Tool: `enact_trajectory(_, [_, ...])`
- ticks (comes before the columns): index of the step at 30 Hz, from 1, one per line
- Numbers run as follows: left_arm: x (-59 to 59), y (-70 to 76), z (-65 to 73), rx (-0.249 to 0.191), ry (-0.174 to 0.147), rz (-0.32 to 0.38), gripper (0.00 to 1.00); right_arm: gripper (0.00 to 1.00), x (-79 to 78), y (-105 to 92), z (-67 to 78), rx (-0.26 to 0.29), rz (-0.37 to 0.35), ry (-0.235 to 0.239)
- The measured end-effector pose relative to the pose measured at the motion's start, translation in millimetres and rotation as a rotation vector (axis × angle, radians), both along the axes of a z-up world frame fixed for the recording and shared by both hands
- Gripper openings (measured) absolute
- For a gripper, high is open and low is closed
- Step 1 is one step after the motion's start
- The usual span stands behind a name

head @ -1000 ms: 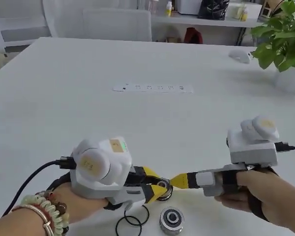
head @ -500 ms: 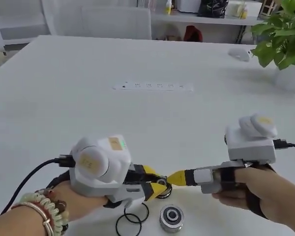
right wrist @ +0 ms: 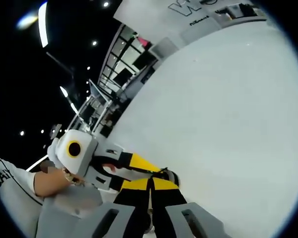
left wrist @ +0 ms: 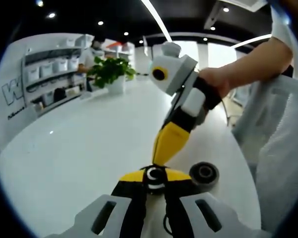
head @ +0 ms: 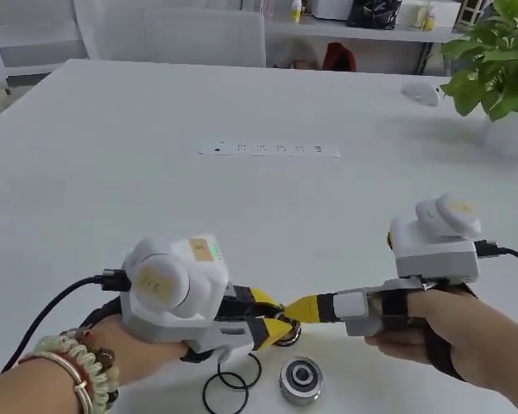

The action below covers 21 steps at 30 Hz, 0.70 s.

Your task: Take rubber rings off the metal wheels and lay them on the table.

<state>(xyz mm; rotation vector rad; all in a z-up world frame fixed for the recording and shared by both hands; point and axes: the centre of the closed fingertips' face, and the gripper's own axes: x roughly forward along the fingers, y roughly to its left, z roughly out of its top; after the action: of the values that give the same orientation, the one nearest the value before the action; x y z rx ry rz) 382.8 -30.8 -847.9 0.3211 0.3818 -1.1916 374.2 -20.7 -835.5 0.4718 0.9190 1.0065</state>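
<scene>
My left gripper [head: 279,325] is shut on a small metal wheel [head: 287,336] just above the white table [head: 242,216]. In the left gripper view the wheel [left wrist: 153,177] sits between the yellow jaws. My right gripper [head: 292,309] reaches in from the right, jaws together, its yellow tip [left wrist: 157,157] touching the wheel's rim. I cannot make out whether the held wheel carries a rubber ring. A second metal wheel [head: 302,379] lies flat on the table in front. Two black rubber rings [head: 229,386] lie overlapping to its left.
A white power strip [head: 268,151] lies mid-table. A potted plant [head: 496,60] stands at the far right corner, with a small white object [head: 423,93] beside it. A black cable [head: 52,315] trails from the left gripper. White chairs stand beyond the far edge.
My right gripper has slid left, so its shut tip now meets the wheel in the left gripper. The left gripper has barely moved.
</scene>
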Motion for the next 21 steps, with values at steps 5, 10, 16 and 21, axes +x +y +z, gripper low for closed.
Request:
enact_trajectory(5, [0.1, -0.1, 0.1, -0.001, 0.005, 0.007, 0.14, 0.0, 3.3, -4.9, -4.3, -0.012, -0.021, 0.007])
enact_trajectory(10, [0.7, -1.2, 0.6, 0.005, 0.018, 0.017, 0.14, 0.0, 4.4, -9.2, -8.2, -0.033, -0.03, 0.011])
enact_trajectory(16, [0.8, 0.0, 1.8, 0.04, 0.017, 0.001, 0.15, 0.0, 4.8, -8.5, -9.2, -0.048, -0.027, 0.003])
enact_trajectory(21, [0.3, 0.1, 9.2, 0.034, 0.011, -0.007, 0.17, 0.0, 7.7, -10.2, -6.9, -0.043, -0.042, 0.0])
